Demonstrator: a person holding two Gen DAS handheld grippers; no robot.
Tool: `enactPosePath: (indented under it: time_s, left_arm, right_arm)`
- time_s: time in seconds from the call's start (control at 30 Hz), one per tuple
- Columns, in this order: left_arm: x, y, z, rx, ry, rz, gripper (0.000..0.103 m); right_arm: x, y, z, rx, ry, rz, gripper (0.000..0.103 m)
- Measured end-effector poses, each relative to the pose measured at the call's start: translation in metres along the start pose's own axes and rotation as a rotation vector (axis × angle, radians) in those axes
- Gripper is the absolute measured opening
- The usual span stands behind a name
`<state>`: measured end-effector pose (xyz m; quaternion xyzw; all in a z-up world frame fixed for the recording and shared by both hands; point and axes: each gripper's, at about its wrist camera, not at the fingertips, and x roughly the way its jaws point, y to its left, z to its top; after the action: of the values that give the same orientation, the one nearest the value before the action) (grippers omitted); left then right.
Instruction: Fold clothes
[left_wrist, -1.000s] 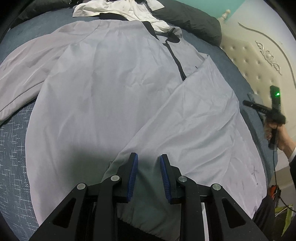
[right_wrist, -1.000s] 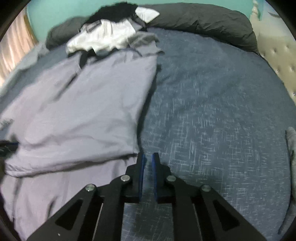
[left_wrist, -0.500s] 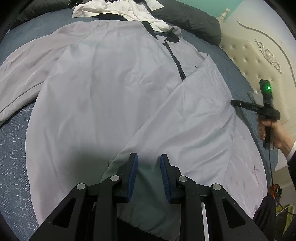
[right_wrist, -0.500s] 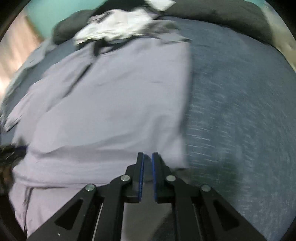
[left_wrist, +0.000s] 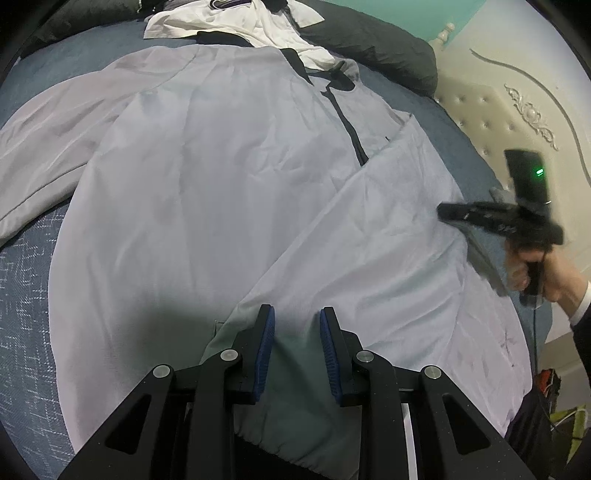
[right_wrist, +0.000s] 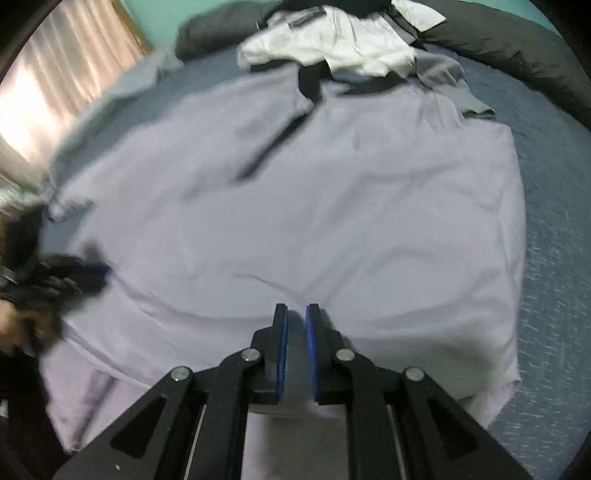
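A pale grey jacket (left_wrist: 221, 184) with a dark zip (left_wrist: 349, 125) lies spread flat on the bed, its right front panel folded over the body. My left gripper (left_wrist: 295, 314) hovers low over the bottom hem, open, with cloth showing in the gap but not pinched. My right gripper (right_wrist: 296, 308) is shut and points down at the jacket (right_wrist: 332, 203) near its lower middle. In the left wrist view the right gripper (left_wrist: 443, 214) hangs just above the jacket's right edge, nothing dangling from its tip. The blurred left gripper (right_wrist: 96, 267) shows at the left edge of the right wrist view.
White clothes (left_wrist: 236, 18) and dark pillows (left_wrist: 369, 48) lie beyond the collar. A blue bed cover (right_wrist: 554, 258) borders the jacket. A tufted cream headboard (left_wrist: 498, 122) stands to the right, a curtain (right_wrist: 55, 74) at far left. A person's hand (left_wrist: 554, 280) grips the right handle.
The right gripper swept left from the bare blue cover to above the jacket and sank a little. The left gripper and the jacket stayed put.
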<state>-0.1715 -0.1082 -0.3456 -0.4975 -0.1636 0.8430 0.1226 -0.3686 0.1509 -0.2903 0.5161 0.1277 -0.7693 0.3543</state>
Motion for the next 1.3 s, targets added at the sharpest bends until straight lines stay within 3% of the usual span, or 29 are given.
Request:
enactPosePath:
  time_s: [0.13,0.17,0.3,0.4,0.5,0.6,0.73,0.83,1.03,1.3]
  left_arm:
    - [0.0,0.003,-0.001,-0.012,-0.012,-0.018,0.028]
    - [0.0,0.004,-0.001,-0.012,-0.01,-0.02,0.028]
    - [0.0,0.002,0.0,-0.004,-0.011,-0.016,0.028]
    - [0.001,-0.001,0.0,0.006,-0.015,-0.008,0.029]
    - [0.001,-0.002,-0.001,0.015,-0.017,0.001,0.029]
    - [0.002,-0.003,-0.001,0.02,-0.018,0.003,0.029]
    - [0.002,-0.004,-0.002,0.025,-0.02,0.001,0.03]
    - [0.003,-0.003,-0.001,0.02,-0.015,-0.01,0.032]
    - [0.003,0.001,-0.003,0.011,-0.013,-0.029,0.032]
    - [0.005,0.005,-0.005,-0.009,-0.008,-0.061,0.032]
  right_arm:
    - [-0.015,-0.042,-0.001,0.156,-0.046,-0.129,0.005]
    - [-0.02,-0.042,0.0,0.167,-0.065,-0.118,0.01]
    - [-0.025,-0.008,0.01,0.107,-0.113,0.037,0.011]
    - [-0.009,0.043,0.014,-0.004,-0.069,0.166,0.011]
    - [0.011,0.078,0.009,-0.084,0.001,0.214,0.01]
    - [0.023,0.08,0.001,-0.116,0.049,0.143,0.007]
    - [0.013,0.029,0.009,0.076,-0.008,0.053,0.006]
    - [0.005,0.011,0.024,0.135,-0.054,0.053,0.006]
    - [0.027,0.01,0.055,0.057,-0.034,-0.008,0.006]
    - [0.025,-0.082,0.084,0.236,-0.1,-0.174,0.006]
